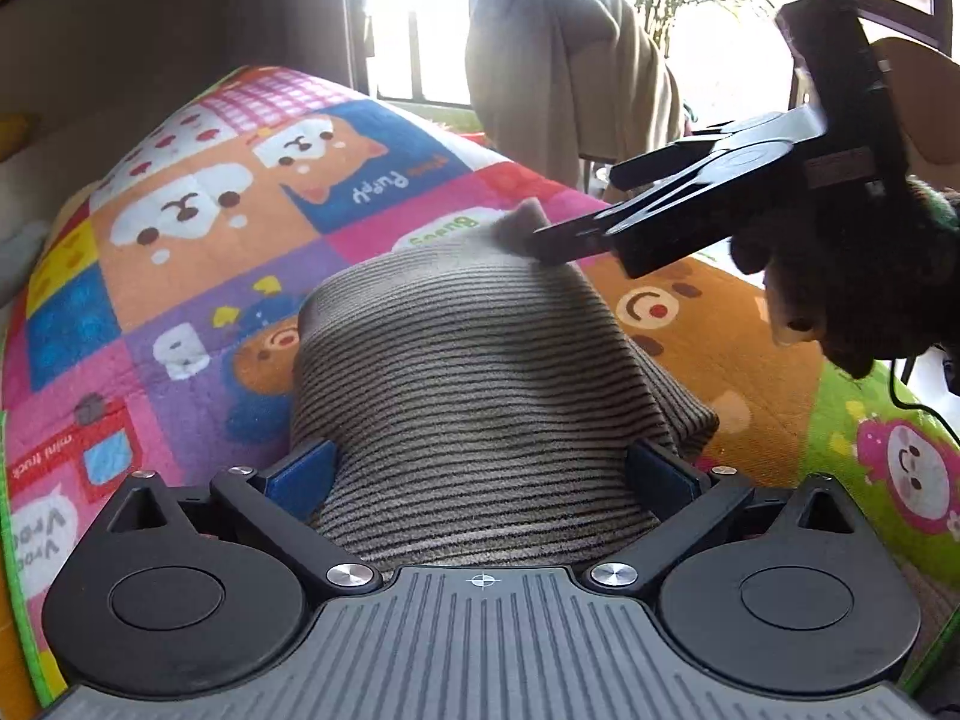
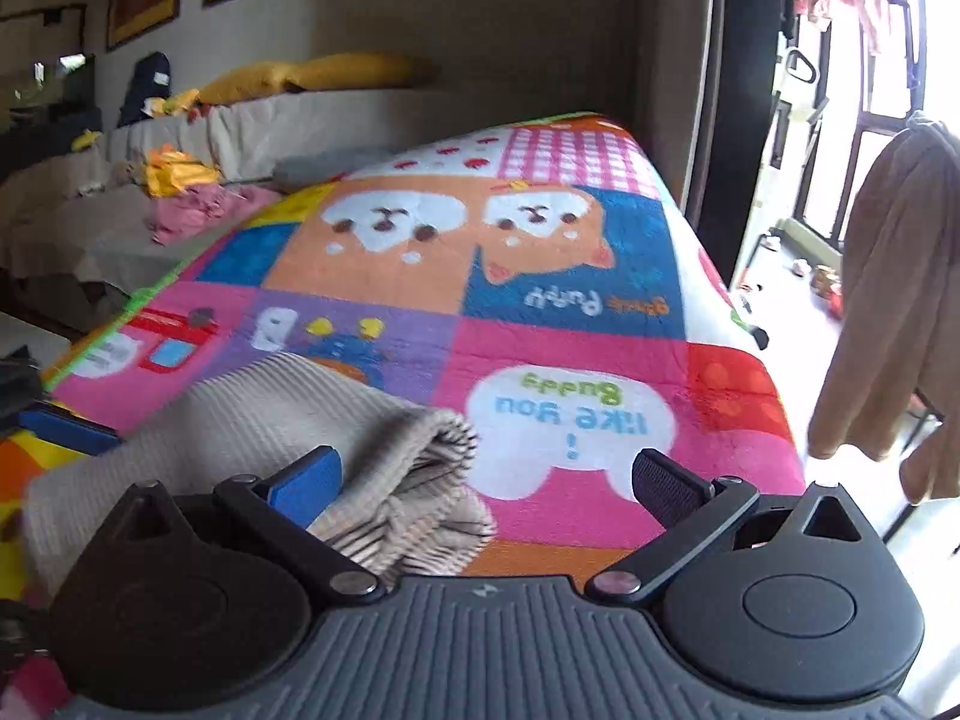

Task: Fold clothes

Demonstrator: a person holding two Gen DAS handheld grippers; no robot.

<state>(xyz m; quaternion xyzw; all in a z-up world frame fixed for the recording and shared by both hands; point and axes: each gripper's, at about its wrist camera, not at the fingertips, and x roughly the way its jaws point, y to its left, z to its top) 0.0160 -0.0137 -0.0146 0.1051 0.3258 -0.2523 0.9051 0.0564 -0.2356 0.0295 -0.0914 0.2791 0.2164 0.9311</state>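
A grey striped garment (image 1: 480, 360) lies bunched on the colourful cartoon blanket (image 1: 198, 228). My left gripper (image 1: 483, 471) is open, its blue-padded fingers (image 1: 300, 474) wide apart, with the near end of the garment humped between them. My right gripper (image 1: 576, 207), held by a gloved hand, comes in from the right with its lower fingertip at the garment's far corner. In the right wrist view that gripper (image 2: 486, 480) stands open, and a folded, ribbed corner of the garment (image 2: 414, 480) rests against its left finger (image 2: 306, 480). The right pad touches nothing.
The blanket (image 2: 570, 360) covers a bed whose right edge drops off to the floor. A beige garment (image 1: 558, 66) hangs over a chair by the bright window. To the left, a sofa (image 2: 288, 114) holds yellow cushions and pink clothes (image 2: 192, 210).
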